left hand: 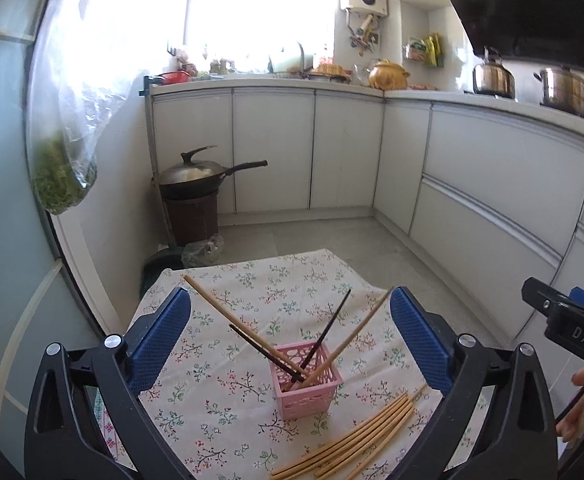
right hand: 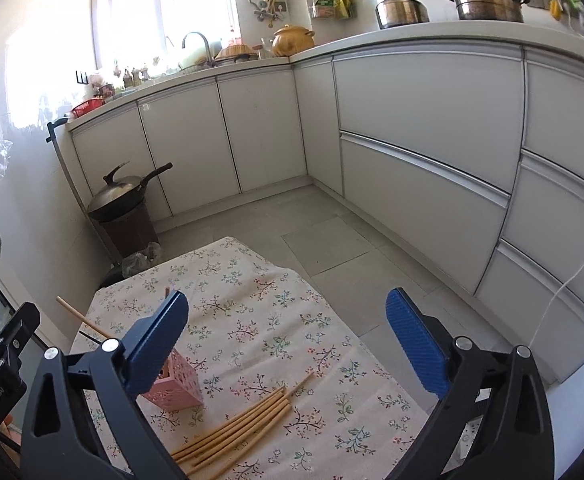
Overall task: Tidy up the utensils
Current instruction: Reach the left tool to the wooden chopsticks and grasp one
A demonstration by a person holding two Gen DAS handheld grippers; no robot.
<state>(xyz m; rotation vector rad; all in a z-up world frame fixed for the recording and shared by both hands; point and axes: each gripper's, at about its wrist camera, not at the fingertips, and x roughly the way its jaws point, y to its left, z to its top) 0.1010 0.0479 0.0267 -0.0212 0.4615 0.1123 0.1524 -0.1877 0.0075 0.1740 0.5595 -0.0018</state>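
A small pink lattice basket (left hand: pixel 307 380) stands on a table with a floral cloth (left hand: pixel 251 292). Two light wooden chopsticks (left hand: pixel 356 332) and two dark chopsticks (left hand: pixel 328 330) lean out of it. Several light wooden chopsticks (left hand: pixel 356 440) lie loose on the cloth to the basket's right. My left gripper (left hand: pixel 289 340) hangs above the basket, jaws wide open and empty. In the right wrist view the basket (right hand: pixel 175 380) sits partly behind the left finger of my right gripper (right hand: pixel 287 344), which is open and empty above the loose chopsticks (right hand: pixel 239 428).
Beyond the table lies a grey tiled floor (right hand: pixel 332 240) ringed by white cabinets (left hand: pixel 492 184). A lidded wok (left hand: pixel 195 172) rests on a brown bin at the left wall. A hanging plastic bag of greens (left hand: pixel 63 176) is on the left. The right gripper's body (left hand: pixel 572 324) shows at the right edge.
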